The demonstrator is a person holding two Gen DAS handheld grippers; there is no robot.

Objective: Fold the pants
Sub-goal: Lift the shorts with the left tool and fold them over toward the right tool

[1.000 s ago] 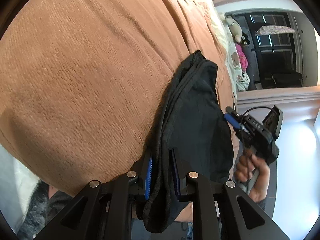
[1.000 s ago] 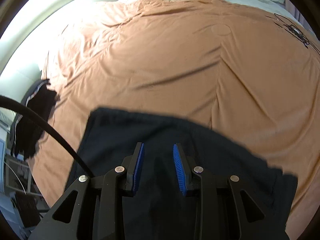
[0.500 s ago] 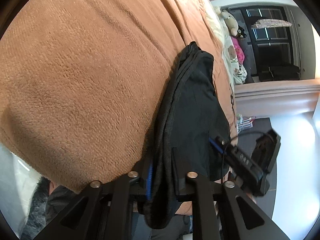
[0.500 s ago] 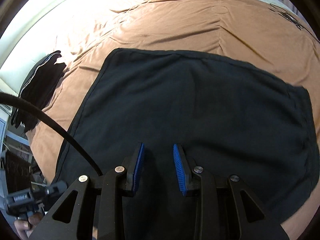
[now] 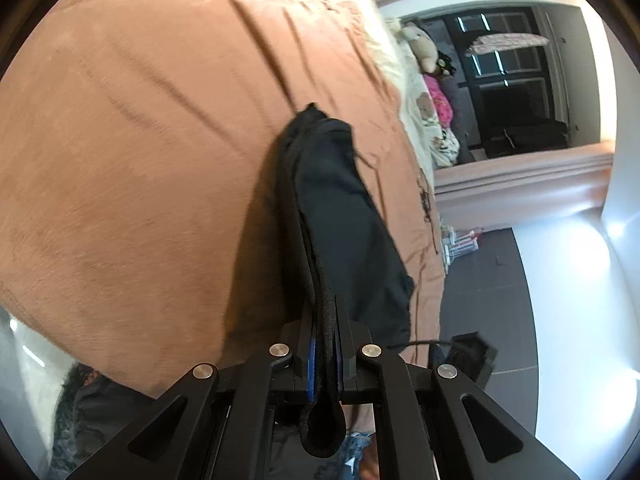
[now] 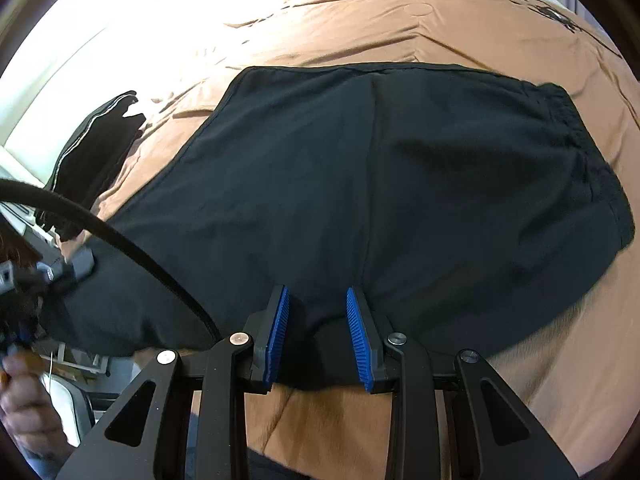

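Black pants (image 6: pixel 380 184) lie spread, folded in a broad panel, on a brown blanket (image 6: pixel 360 12) on the bed. My right gripper (image 6: pixel 318 320) is open, its blue pads over the near edge of the pants with nothing between them. My left gripper (image 5: pixel 324 340) is shut on the thick edge of the pants (image 5: pixel 336 208), which run away from it edge-on and lifted off the blanket (image 5: pixel 140 160). The left gripper also shows at the left edge of the right wrist view (image 6: pixel 24 280).
A second black garment (image 6: pixel 96 152) lies at the bed's left edge. A black cable (image 6: pixel 120 240) crosses in front of the right camera. Pillows and a soft toy (image 5: pixel 424 48) are at the bed's head. Dark floor (image 5: pixel 488 280) lies beside the bed.
My left gripper has closed on the edge of the pants and lifted it. My right gripper has drawn back, so the whole spread pants now show.
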